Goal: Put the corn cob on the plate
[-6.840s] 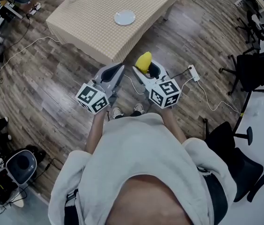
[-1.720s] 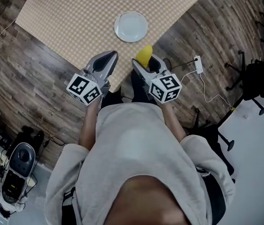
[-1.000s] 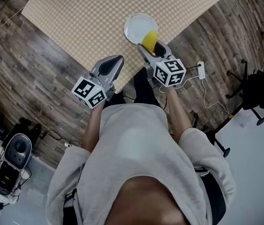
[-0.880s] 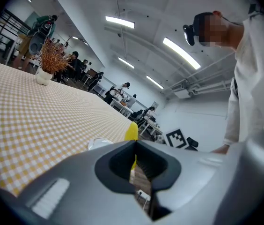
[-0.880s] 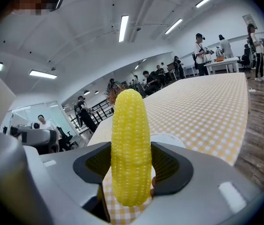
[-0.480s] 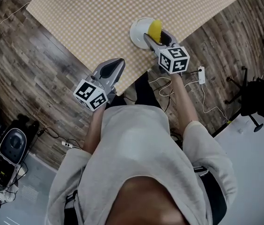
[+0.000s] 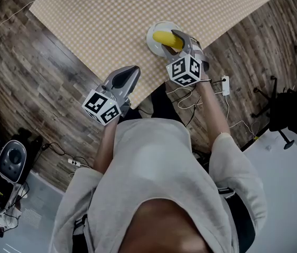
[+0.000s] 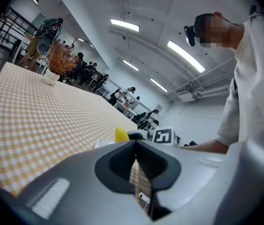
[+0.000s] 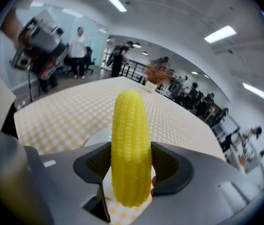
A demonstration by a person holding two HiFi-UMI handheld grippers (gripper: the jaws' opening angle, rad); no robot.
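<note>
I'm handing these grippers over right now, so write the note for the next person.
Left gripper: shut, empty, near the edge of the table.
Right gripper: shut on the corn cob, holding it over the plate on the table. I can't tell whether the cob touches the plate.
Done: cob picked up and at the plate.
Left: lower it onto the plate, open the jaws, pull back.

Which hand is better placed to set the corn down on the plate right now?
The right. The right gripper is clamped on the corn, which sits right over the plate. The left gripper is shut and empty, back at the near edge of the table, apart from the plate.
</note>
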